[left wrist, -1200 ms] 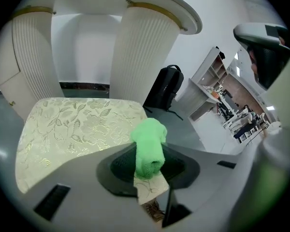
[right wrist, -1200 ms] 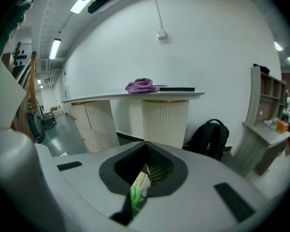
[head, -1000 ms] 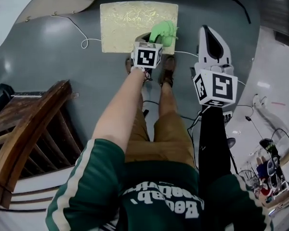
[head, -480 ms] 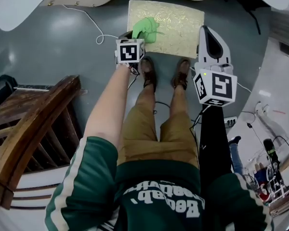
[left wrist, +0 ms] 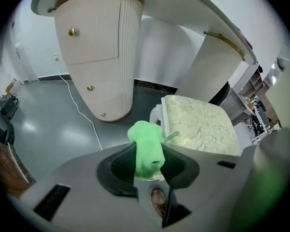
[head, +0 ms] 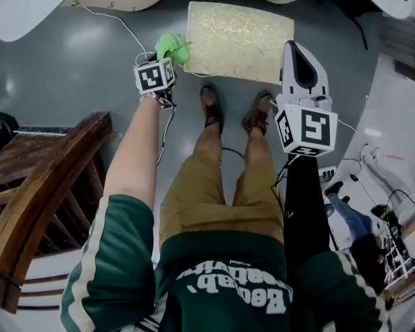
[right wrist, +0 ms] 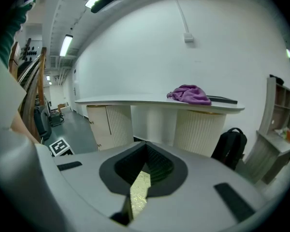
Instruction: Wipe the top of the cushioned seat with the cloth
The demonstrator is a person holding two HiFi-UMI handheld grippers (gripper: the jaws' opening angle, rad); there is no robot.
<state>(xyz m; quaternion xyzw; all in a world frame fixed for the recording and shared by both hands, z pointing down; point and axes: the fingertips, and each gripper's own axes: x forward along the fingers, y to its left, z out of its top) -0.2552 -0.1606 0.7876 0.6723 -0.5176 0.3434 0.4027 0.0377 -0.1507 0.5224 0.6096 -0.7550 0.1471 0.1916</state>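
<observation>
Grey floor bearing the rectangular gold-brocade cushioned seat; left gripper jaws clenched on the crumpled green cloth, just beyond the seat's left edge, right gripper jaws closed, empty; wiping progress unclear, probably between strokes.

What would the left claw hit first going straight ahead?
Probably the left edge of the gold-patterned cushioned seat, just beyond the green cloth clamped in the left claw; depth is unclear, so it might slip past onto grey floor.
</observation>
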